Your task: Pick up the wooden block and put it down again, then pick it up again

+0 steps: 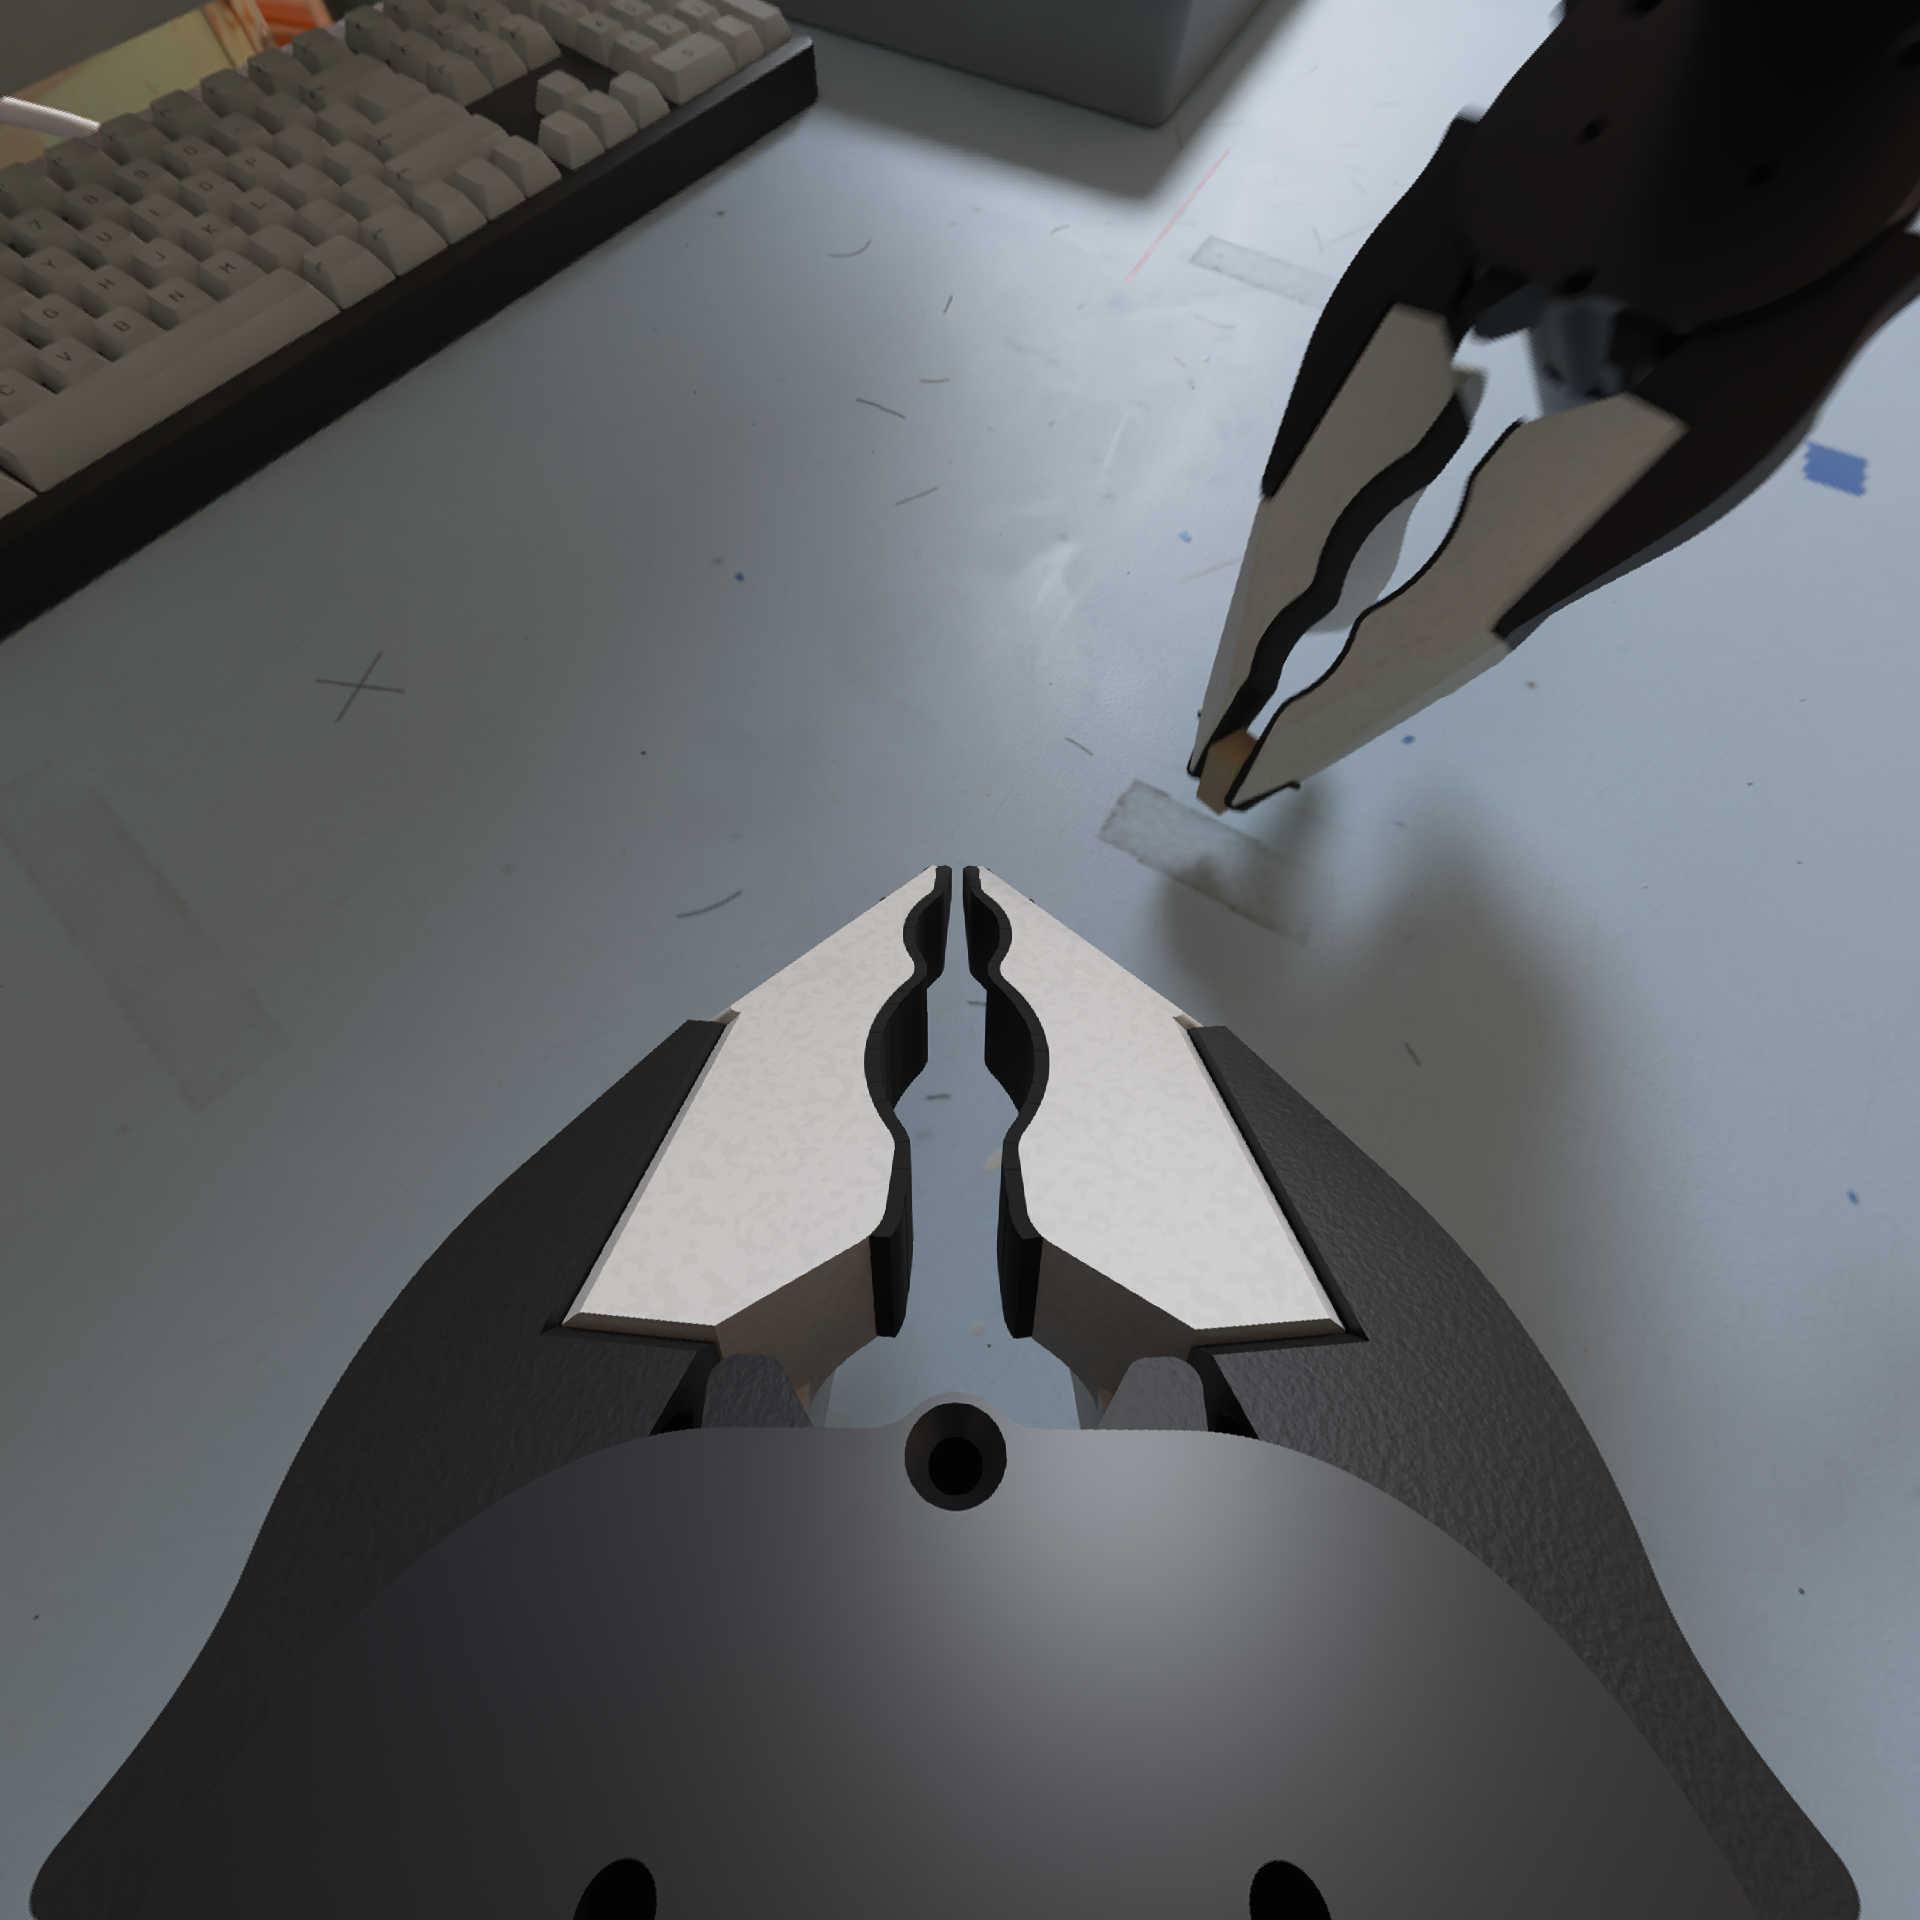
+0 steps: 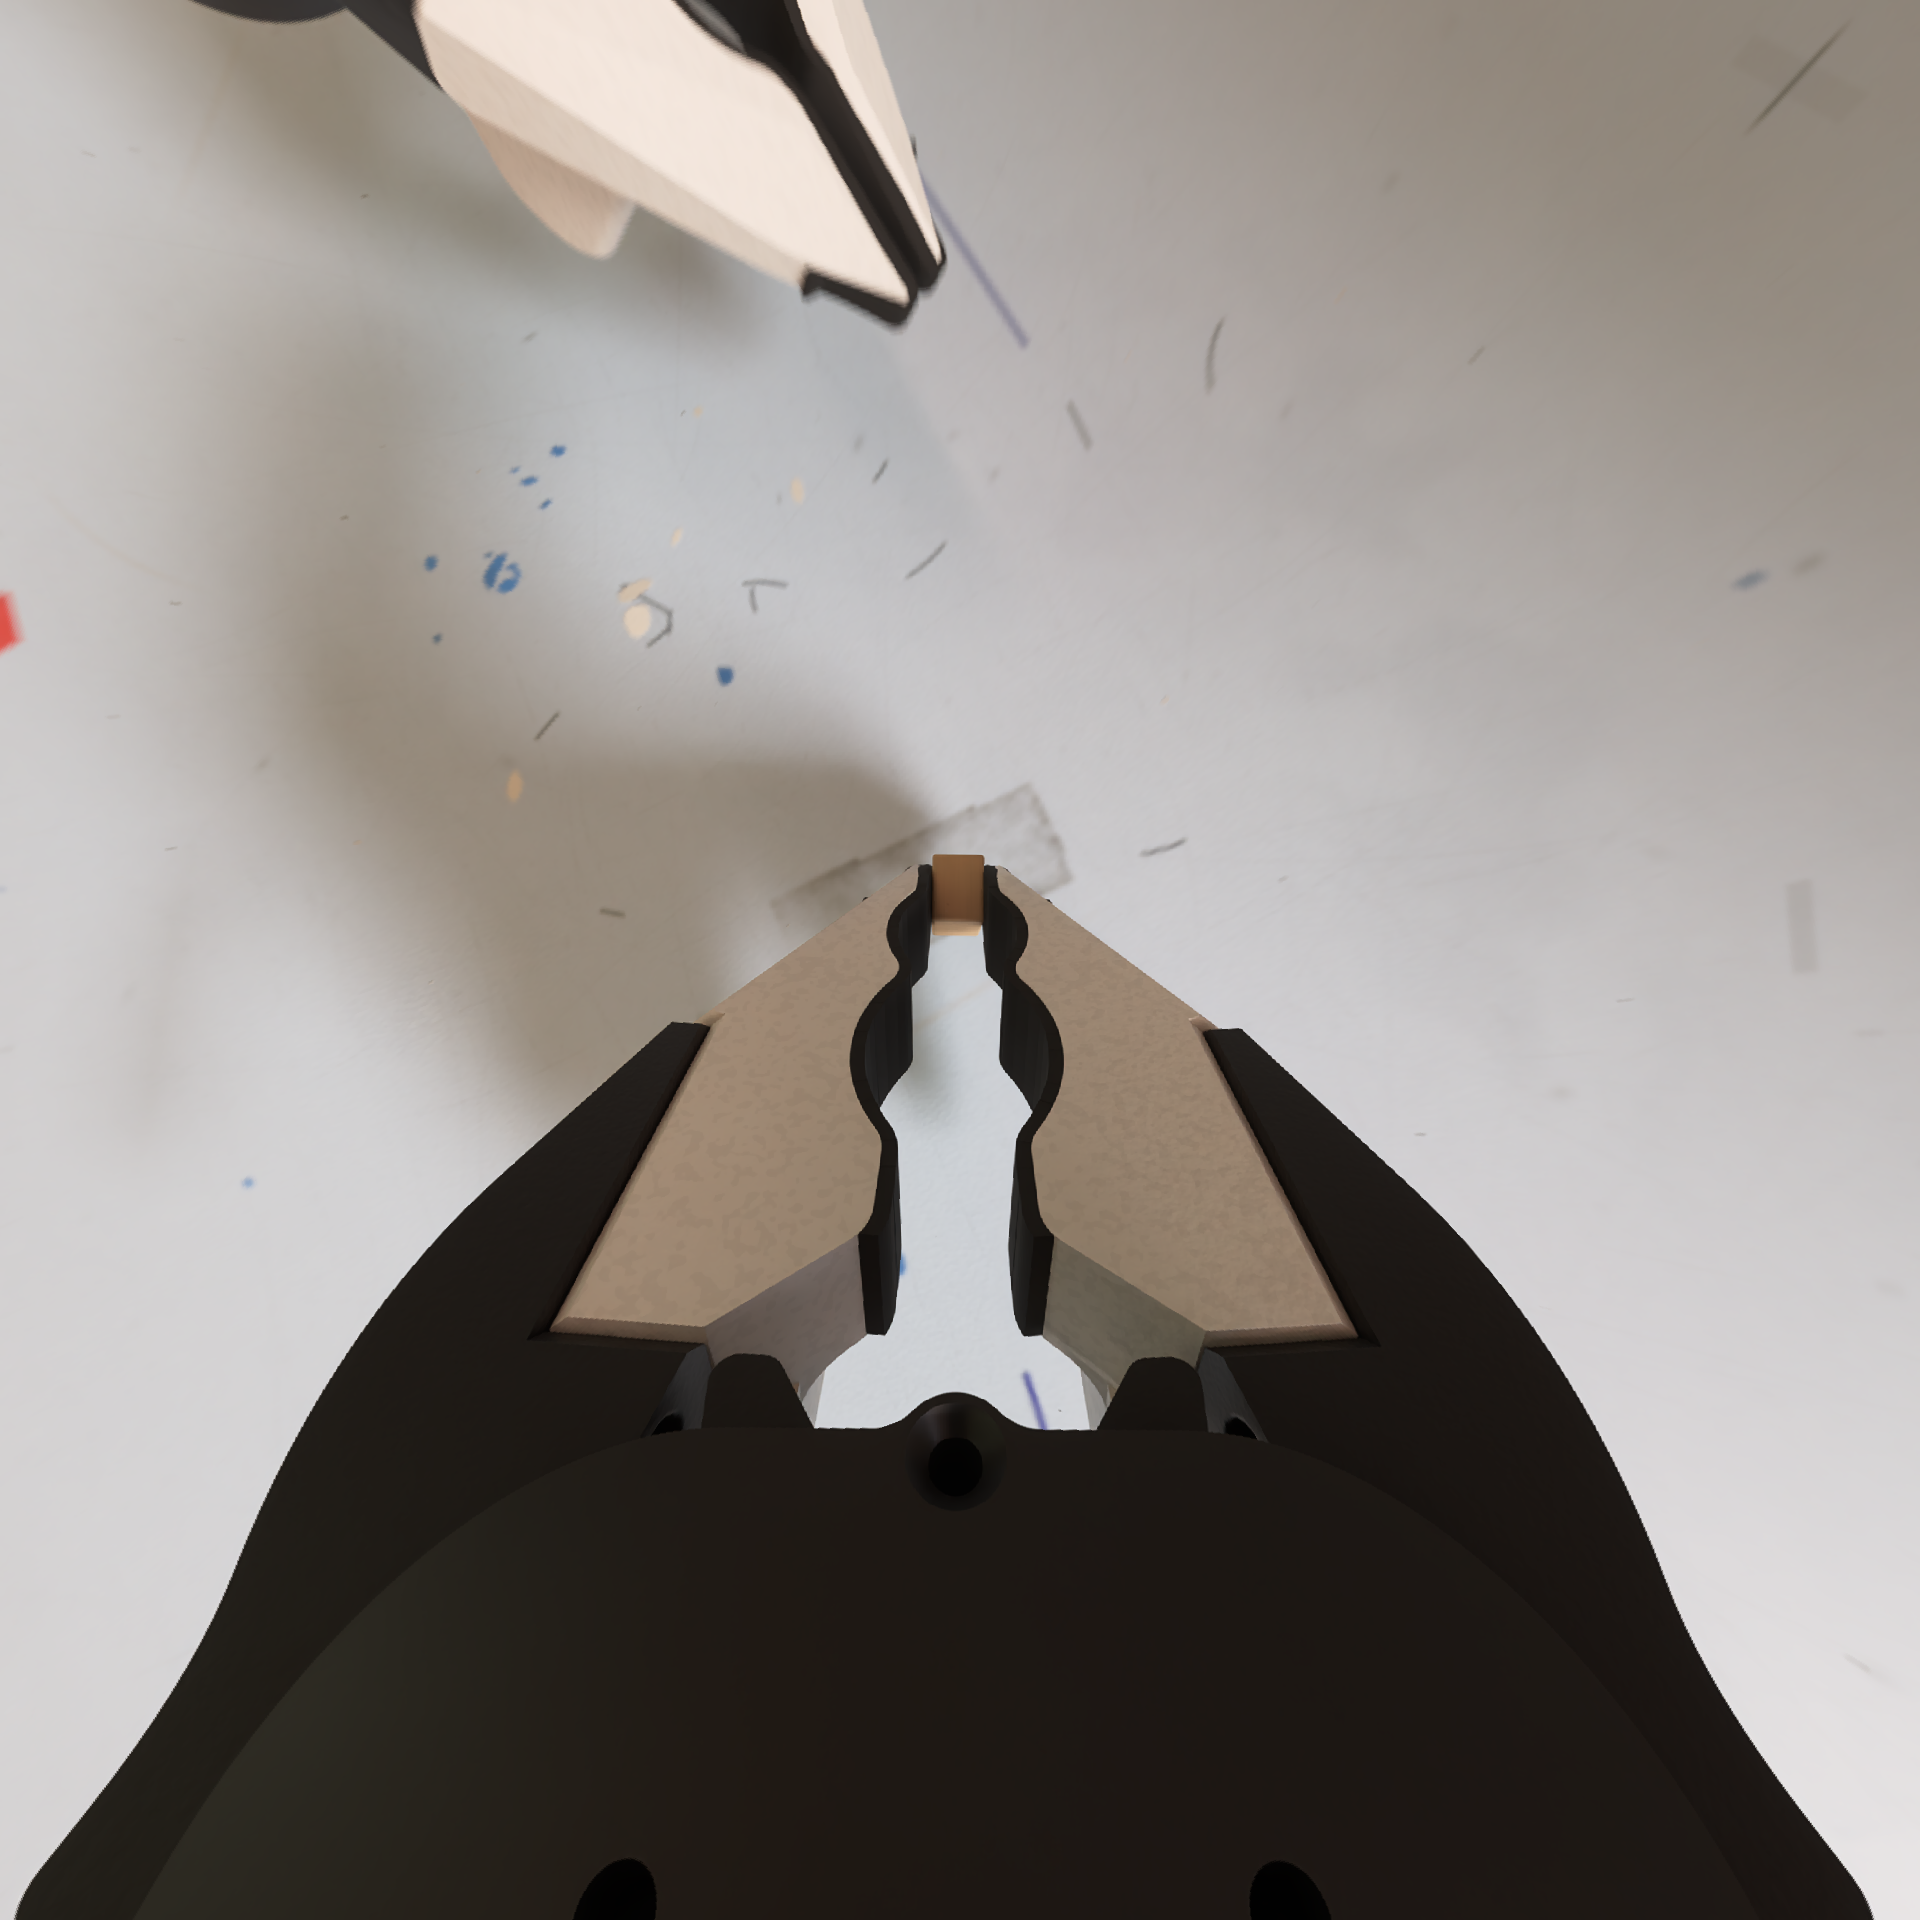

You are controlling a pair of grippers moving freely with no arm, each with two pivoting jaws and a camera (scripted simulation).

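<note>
The wooden block [image 2: 957, 891] is a small tan cube pinched between the tips of my right gripper [image 2: 957, 883]. In the left wrist view the right gripper [image 1: 1231, 774] points steeply down at the upper right, with the block [image 1: 1226, 764] between its tips, close to the table; I cannot tell whether the block touches it. My left gripper [image 1: 957, 878] is shut and empty, its tips nearly touching, to the left of the block and apart from it. It also shows at the top of the right wrist view [image 2: 914, 286].
A grey keyboard [image 1: 312, 229] on a black base lies at the far left. A grey box [image 1: 1039, 52] stands at the back. The pale table [image 1: 623, 675] bears scratches, tape patches [image 1: 1195, 852] and blue paint specks [image 2: 504, 571].
</note>
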